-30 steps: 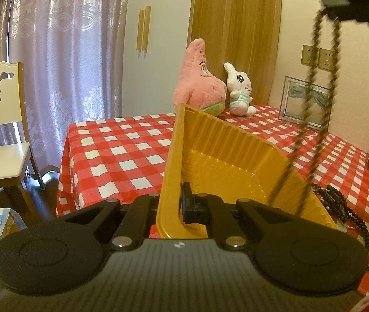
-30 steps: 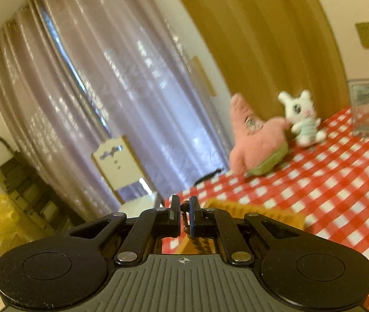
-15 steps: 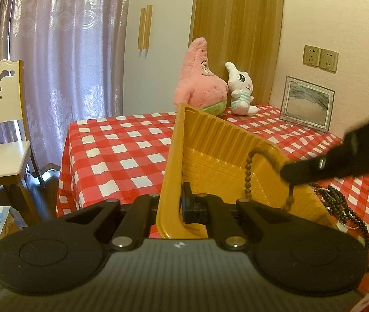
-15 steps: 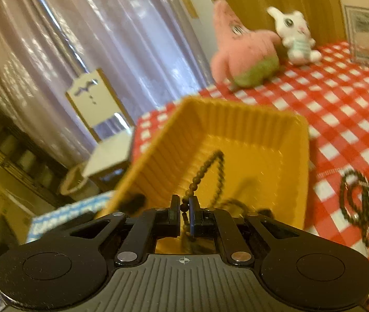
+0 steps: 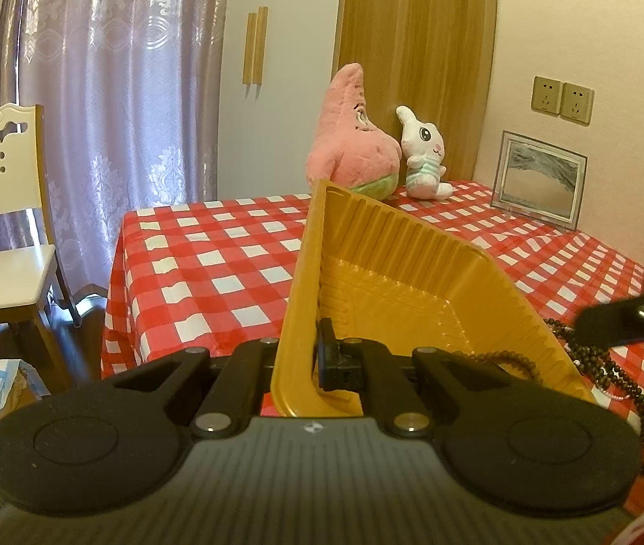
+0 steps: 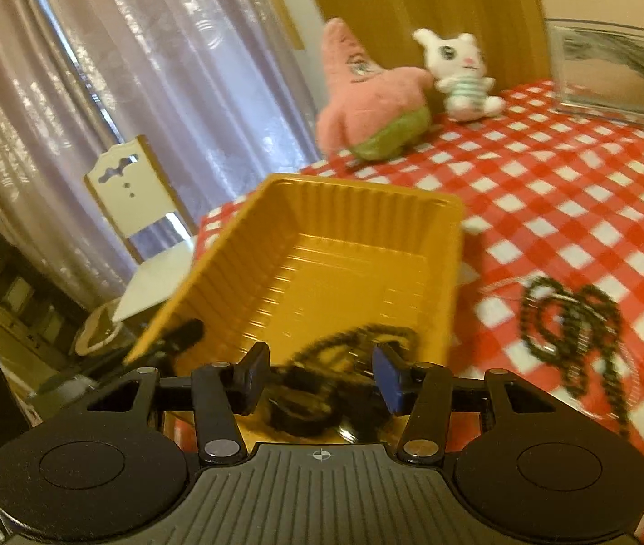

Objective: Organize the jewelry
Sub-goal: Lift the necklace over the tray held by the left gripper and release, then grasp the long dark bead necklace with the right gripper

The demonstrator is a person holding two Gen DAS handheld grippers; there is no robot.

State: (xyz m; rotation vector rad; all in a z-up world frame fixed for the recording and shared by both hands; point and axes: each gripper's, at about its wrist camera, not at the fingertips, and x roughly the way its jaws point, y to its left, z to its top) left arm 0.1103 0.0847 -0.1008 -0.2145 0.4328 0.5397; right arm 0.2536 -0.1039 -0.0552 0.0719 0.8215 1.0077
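Tilting up on one long edge, the ribbed yellow plastic tray is clenched at its near wall by the left gripper, whose jaws are closed on the plastic. The tray's open face turns toward 3 o'clock in the left wrist view, over the red-and-white checked tablecloth.

One strand of dark brown wooden beads already lies in the low corner of the tray, at 6 o'clock in the right wrist view (it is blurred there, so its exact coil cannot be made out). The right gripper hangs just above that strand with its jaws spread wide and nothing between them, so this piece looks delivered.

What remains is the second tangle of dark beaded necklaces, lying on the cloth at 3 o'clock, just beside the tray's outer wall but outside it. A thin pale chain seems mixed into it, though that is hard to tell.

By my reading the task is roughly half done: one strand in, one heap out. The next step is probably to take the free claw to that heap while the left one keeps the tray tipped.
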